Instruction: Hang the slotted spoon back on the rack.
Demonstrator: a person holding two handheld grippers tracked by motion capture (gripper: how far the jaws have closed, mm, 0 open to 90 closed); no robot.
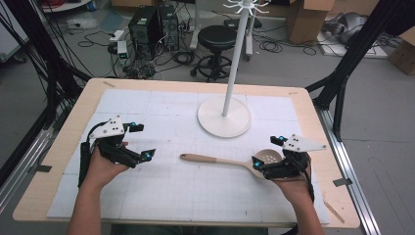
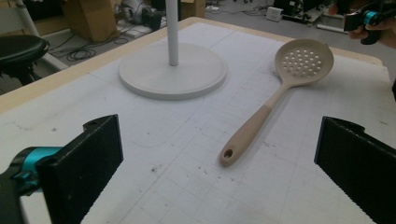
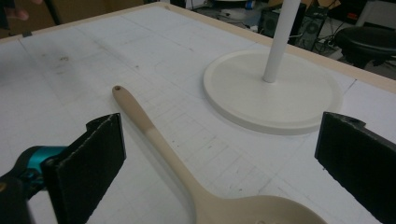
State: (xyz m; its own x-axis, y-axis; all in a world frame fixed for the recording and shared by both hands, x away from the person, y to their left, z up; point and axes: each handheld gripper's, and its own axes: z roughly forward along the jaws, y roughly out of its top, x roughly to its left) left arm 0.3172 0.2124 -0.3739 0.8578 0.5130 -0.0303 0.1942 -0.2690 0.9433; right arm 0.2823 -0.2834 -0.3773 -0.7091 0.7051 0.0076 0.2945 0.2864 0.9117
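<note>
the white mat [image 1: 161,196] runs close to the table's [image 1: 34,196] wooden edges, and there is wide bare mat between my two hands and in front of me. the round base of the white stand [image 1: 224,116] sits at the far middle. my left gripper [image 1: 138,142] hovers over the left part of the mat, jaws spread wide and holding nothing. the slotted spoon [image 2: 275,93] lies flat ahead of it, handle end toward my left jaws, well apart from them. my right gripper [image 1: 266,149] is right at the spoon's bowl, jaws spread wide with the neck and bowl lying between them, not gripped.
</note>
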